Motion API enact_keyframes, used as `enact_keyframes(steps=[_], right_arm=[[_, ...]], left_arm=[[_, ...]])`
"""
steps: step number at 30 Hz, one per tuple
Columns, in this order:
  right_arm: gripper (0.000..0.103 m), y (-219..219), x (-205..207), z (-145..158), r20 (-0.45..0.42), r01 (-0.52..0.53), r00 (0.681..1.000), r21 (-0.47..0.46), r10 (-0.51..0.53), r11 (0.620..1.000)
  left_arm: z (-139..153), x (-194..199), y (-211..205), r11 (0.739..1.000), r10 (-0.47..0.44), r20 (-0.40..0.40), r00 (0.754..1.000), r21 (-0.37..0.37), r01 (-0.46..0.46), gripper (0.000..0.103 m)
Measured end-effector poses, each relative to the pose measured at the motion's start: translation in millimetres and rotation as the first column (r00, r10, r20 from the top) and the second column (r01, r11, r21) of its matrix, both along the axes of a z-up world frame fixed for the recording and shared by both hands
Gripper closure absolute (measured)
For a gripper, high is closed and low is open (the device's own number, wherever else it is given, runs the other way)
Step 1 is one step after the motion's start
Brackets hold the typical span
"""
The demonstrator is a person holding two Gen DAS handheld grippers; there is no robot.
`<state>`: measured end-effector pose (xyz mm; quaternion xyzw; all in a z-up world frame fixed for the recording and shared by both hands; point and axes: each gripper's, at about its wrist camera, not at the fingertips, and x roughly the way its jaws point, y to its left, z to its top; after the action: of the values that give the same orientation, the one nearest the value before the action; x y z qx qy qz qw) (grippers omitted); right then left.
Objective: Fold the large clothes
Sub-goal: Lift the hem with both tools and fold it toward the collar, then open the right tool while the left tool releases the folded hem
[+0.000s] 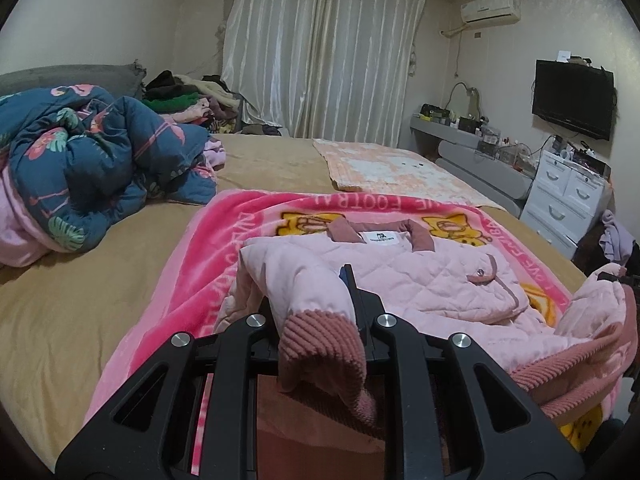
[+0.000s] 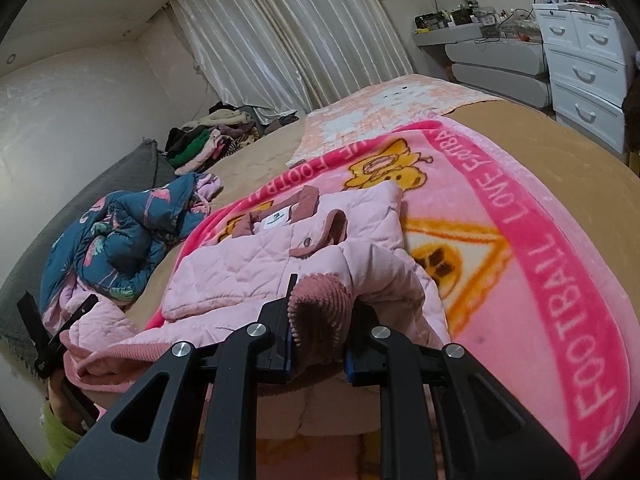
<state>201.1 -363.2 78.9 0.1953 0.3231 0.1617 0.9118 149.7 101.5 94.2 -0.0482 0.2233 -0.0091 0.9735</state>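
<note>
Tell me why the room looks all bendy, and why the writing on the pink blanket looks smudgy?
Left wrist view: the fisheye lens curves the curtains and darkens the corners. Right wrist view: same bending, the bed bulges like a hill, and the pink blanket lettering looks soft and slightly blurred. Both views: dim, warm indoor light, with no strong glare.

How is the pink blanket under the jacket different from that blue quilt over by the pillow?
The pink blanket lies spread flat on the bed, while the blue quilt sits crumpled in a heap. The pink blanket shows yellow cartoon figures and white lettering; the blue quilt has a flamingo and leaf print. The pink blanket has the pink jacket on it; the blue quilt carries nothing. Both rest on the same tan bedsheet.
</note>
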Motion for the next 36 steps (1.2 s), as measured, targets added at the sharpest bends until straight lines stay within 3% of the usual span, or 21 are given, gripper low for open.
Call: enact_keyframes(steps=[15,28,31,32,33,35,36], right_arm=[[0.086,2,59,-4,-0.037,0.036,0.999,0.041,-0.034,0.999],[0.078,-2,107,-44,-0.075,0.037,0.997,0.203,-0.022,0.979],[0.072,-7,112,-47,-0.080,0.021,0.997,0.255,-0.001,0.967],[0.065,-10,112,-48,-0.074,0.011,0.997,0.282,0.010,0.959],[0.058,-14,113,-50,-0.064,-0.002,0.998,0.314,0.023,0.949],[0.025,-22,110,-49,-0.040,0.003,0.999,0.350,0.011,0.937],[0.023,-25,108,-47,-0.027,0.015,1.000,0.350,-0.006,0.937]], left_arm=[[-8,65,-1,0.998,-0.014,-0.047,0.999,0.063,0.017,0.091],[-47,106,8,0.996,-0.001,-0.140,0.990,0.092,0.014,0.090],[-58,114,12,0.996,0.005,-0.167,0.986,0.091,0.011,0.090],[-61,116,11,0.996,0.006,-0.171,0.985,0.092,0.010,0.089],[-64,118,12,0.996,0.007,-0.178,0.984,0.092,0.009,0.089],[-68,121,13,0.996,0.008,-0.185,0.983,0.089,0.009,0.089],[-70,122,13,0.996,0.008,-0.189,0.982,0.087,0.009,0.089]])
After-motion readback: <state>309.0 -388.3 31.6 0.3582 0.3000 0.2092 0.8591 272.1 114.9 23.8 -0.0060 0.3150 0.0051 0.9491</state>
